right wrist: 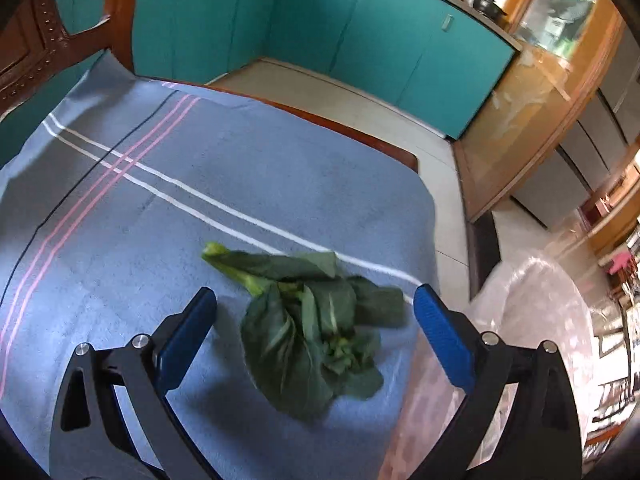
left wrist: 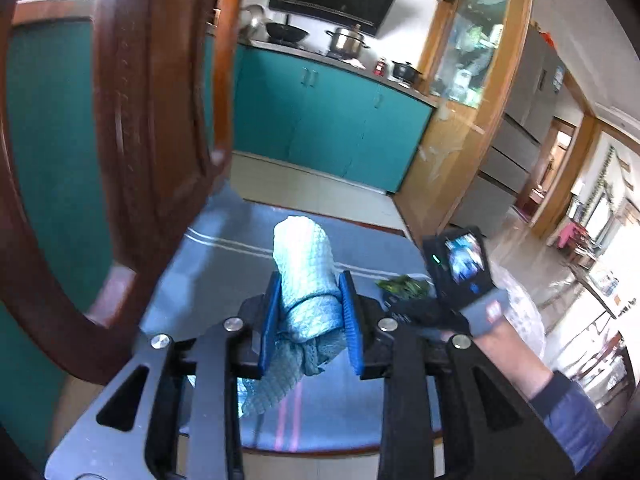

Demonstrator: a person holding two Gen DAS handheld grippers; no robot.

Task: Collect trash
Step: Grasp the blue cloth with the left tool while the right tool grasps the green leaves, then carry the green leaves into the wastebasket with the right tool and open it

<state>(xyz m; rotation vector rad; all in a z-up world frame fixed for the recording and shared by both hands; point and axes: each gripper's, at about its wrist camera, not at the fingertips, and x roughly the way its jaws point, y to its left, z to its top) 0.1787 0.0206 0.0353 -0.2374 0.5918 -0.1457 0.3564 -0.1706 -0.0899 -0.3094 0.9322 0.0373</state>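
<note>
My left gripper (left wrist: 310, 316) is shut on a rolled light blue cloth (left wrist: 306, 272) and holds it above the blue tablecloth (left wrist: 224, 264). A pile of dark green vegetable leaves (right wrist: 312, 328) lies on the tablecloth (right wrist: 140, 208) near its right edge. My right gripper (right wrist: 316, 312) is open, its blue fingers (right wrist: 440, 332) standing either side of the leaves, just above them. The leaves (left wrist: 404, 285) also show small in the left wrist view, beside the right gripper's body (left wrist: 460, 268) and gloved hand.
A clear plastic bag (right wrist: 532, 320) stands open off the table's right edge. A carved wooden chair back (left wrist: 132, 120) is close on the left. Teal kitchen cabinets (right wrist: 360, 32) and a tiled floor lie beyond the table.
</note>
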